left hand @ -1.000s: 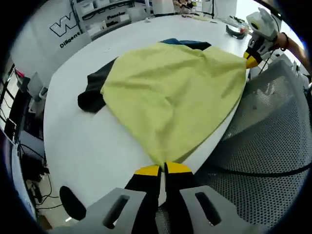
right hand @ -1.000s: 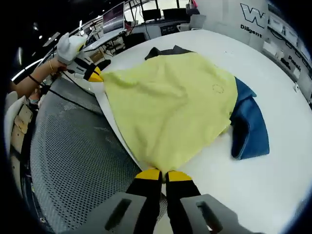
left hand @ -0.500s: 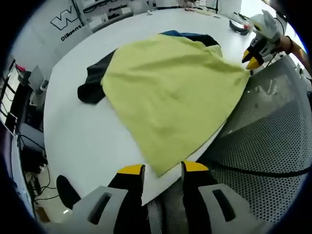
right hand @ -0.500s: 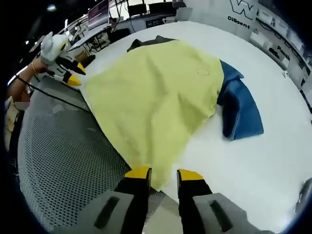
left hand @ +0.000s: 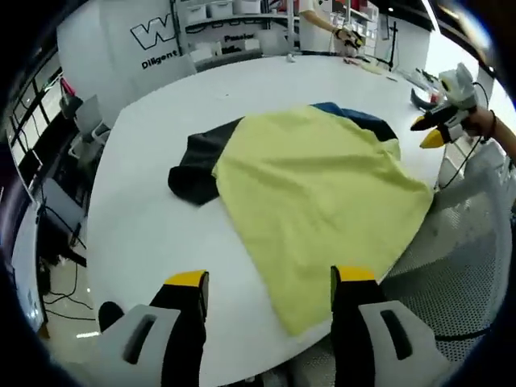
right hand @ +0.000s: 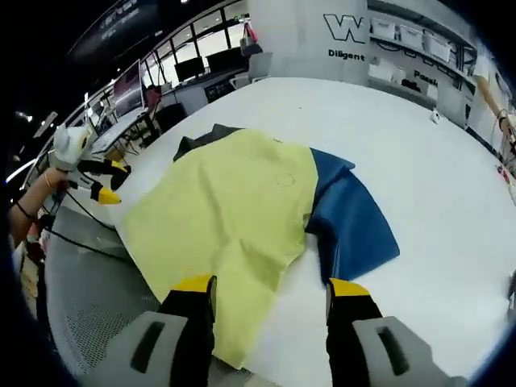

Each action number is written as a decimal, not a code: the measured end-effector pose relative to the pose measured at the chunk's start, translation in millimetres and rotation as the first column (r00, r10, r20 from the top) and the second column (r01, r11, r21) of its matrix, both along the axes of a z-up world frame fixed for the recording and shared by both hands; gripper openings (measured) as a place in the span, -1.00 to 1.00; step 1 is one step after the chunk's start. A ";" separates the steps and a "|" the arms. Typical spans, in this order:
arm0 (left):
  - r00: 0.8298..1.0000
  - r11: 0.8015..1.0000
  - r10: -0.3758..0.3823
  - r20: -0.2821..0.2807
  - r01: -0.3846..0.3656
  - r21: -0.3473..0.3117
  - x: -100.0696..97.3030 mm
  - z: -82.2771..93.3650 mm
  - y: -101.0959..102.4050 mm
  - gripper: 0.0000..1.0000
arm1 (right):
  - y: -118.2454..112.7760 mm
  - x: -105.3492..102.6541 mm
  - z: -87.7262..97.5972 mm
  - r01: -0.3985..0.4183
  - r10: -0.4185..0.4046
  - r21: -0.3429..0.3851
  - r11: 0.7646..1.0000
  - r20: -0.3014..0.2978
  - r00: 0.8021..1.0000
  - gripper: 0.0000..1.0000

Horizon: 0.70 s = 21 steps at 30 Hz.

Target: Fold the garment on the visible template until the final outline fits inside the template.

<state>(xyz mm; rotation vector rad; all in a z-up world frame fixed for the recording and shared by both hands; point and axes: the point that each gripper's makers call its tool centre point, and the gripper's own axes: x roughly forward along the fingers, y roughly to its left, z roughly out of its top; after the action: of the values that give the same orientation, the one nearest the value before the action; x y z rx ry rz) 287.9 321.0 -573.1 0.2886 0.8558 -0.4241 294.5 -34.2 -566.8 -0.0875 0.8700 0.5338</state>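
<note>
A yellow garment [left hand: 314,189] lies spread flat on the white table [left hand: 153,226], one corner draping over the table's near edge above a perforated grey floor mat [left hand: 476,266]. A dark garment [left hand: 196,161] pokes out from under it towards the table's middle, and a blue garment [right hand: 351,222] lies partly beneath its other side. The left gripper [left hand: 270,282] hangs above the near edge with its jaws spread wide, gripping nothing. The right gripper [right hand: 270,284] is likewise wide open and empty, just past the draped corner.
</note>
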 end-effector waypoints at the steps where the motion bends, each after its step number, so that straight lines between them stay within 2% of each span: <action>1: 1.000 1.000 0.004 -0.001 -0.004 -0.004 2.5 0.1 0.2 0.36 | 0.3 4.4 2.0 0.006 -0.006 0.006 1.000 0.006 1.000 0.13; 5: 0.999 0.999 0.031 0.016 -0.030 -0.036 19.0 2.2 -0.3 0.52 | 4.9 24.8 11.3 0.024 -0.024 0.014 1.000 0.036 0.999 0.26; 7: 0.999 0.999 0.035 0.025 -0.034 -0.030 26.0 3.2 0.5 0.57 | 7.5 32.6 13.6 0.026 -0.027 0.022 0.999 0.041 0.999 0.29; 12: 0.999 0.999 0.038 0.027 -0.037 -0.037 43.9 5.6 1.4 0.63 | 10.1 48.9 13.2 0.036 -0.038 0.037 0.999 0.038 0.999 0.40; 16: 0.998 0.995 0.051 0.041 -0.047 -0.083 63.5 12.4 0.1 0.68 | 13.9 63.2 12.1 0.031 -0.032 0.047 0.998 0.036 0.999 0.44; 21: 0.997 0.993 0.060 0.052 -0.054 -0.100 84.6 16.0 -1.0 0.68 | 13.7 81.1 9.7 0.016 -0.017 0.029 0.999 0.037 0.999 0.50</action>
<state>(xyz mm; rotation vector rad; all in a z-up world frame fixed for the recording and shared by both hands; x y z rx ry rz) 372.5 320.0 -557.1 0.1833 0.7847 -0.4022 375.6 -20.5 -557.1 -0.0639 0.8258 0.5270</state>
